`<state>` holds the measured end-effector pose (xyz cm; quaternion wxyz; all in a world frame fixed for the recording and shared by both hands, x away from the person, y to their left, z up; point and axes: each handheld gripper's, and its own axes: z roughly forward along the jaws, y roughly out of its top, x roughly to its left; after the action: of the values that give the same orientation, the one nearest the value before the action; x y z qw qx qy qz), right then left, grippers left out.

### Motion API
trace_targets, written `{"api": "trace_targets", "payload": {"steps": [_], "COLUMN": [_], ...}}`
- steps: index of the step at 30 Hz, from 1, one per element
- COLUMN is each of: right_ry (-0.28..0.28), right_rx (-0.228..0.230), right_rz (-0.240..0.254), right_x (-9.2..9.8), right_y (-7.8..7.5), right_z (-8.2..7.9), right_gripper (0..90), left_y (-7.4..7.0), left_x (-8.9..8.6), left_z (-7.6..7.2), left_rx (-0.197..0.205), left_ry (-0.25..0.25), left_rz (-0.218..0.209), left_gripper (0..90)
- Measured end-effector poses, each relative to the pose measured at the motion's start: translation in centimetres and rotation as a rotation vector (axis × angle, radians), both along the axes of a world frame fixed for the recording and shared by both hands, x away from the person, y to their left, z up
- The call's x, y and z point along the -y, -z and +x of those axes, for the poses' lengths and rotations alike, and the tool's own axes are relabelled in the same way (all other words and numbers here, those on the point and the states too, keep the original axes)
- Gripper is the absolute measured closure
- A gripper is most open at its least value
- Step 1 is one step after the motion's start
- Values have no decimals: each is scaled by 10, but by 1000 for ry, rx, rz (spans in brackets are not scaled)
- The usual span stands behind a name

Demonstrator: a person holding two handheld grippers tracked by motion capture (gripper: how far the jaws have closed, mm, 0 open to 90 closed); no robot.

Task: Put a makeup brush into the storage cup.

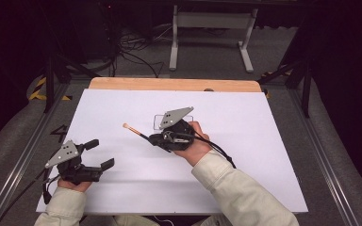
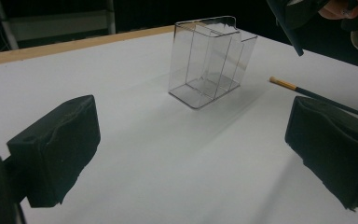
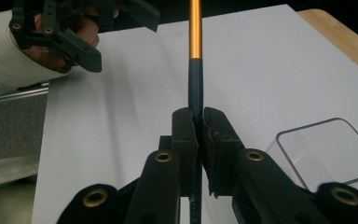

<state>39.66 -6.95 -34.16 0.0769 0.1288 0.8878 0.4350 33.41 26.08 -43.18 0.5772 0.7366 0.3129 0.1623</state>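
Bare white sheet (image 2: 135, 154) all round; a clear box (image 2: 209, 60) alone stands mid-table.

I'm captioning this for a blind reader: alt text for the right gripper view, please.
The right gripper is shut on a black, gold-banded brush handle above a white table. A clear container stands right; the left gripper is far left.

One brush (image 1: 136, 132), one clear container (image 2: 209, 60), two hand-held grippers (image 1: 96, 154) (image 1: 156, 139).
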Motion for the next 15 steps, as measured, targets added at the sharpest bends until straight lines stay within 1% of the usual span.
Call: {"api": "trace_targets", "payload": {"steps": [3,4,5,7,10,12,15], "right_ry": [14,23,23,39,49,61,74], "right_rx": [5,8,8,4,9,19,25], "right_rz": [31,48,48,85,103,127,150], "right_x": [5,7,7,13,16,19,22], "right_y": [-1,-1,-1,-2,-3,-2,-2], "right_z": [0,0,0,0,0,-1,-2], "right_gripper": [836,836,836,836,837,837,837], "left_y": [0,0,0,0,0,0,1], "left_x": [0,0,1,1,1,1,1], "left_z": [1,1,1,1,1,0,1], "left_rx": [-2,-2,-2,-2,-2,-3,-2], "left_ry": [2,2,1,3,2,2,4], "left_rz": [-2,-2,-2,-2,-1,0,2], "left_gripper": [38,38,38,39,38,38,38]}}
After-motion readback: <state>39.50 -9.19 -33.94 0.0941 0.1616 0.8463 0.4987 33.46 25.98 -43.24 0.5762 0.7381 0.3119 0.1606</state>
